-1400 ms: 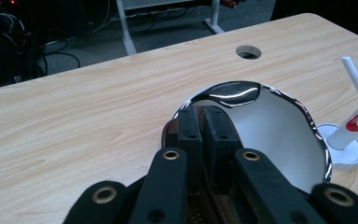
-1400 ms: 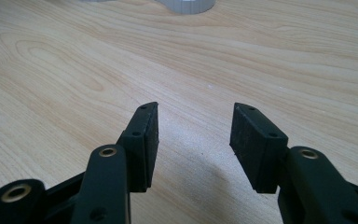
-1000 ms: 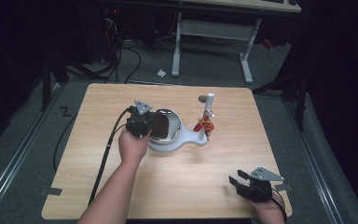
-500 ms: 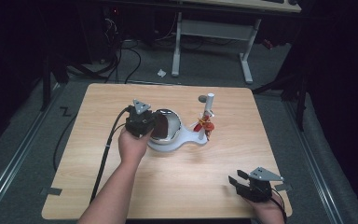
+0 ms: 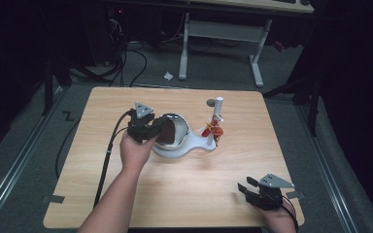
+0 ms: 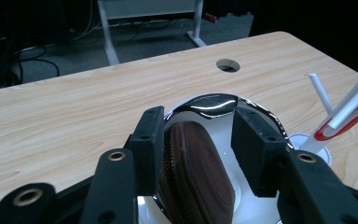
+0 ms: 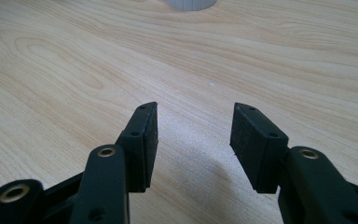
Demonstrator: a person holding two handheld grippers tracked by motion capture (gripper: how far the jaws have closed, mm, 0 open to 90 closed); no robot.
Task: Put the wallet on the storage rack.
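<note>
Over the shiny bowl [image 6: 214, 105], we had just been opening the left claw [image 6: 198, 140] to release the brown pouch [image 6: 198, 177], which leaned on one pad, while the right claw [image 7: 193, 140] waited wide, empty.

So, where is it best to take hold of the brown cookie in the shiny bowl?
Grip the brown cookie across its two flat faces, coming from above the shiny bowl. It stands on edge there, so its faces already meet the left tongs' pads, which have just been opening.

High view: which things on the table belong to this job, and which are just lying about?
In the job:
- brown cookie, between the opening left tongs
- shiny bowl

Lying about:
- white stand with red piece
- right tongs, open over bare table
</note>
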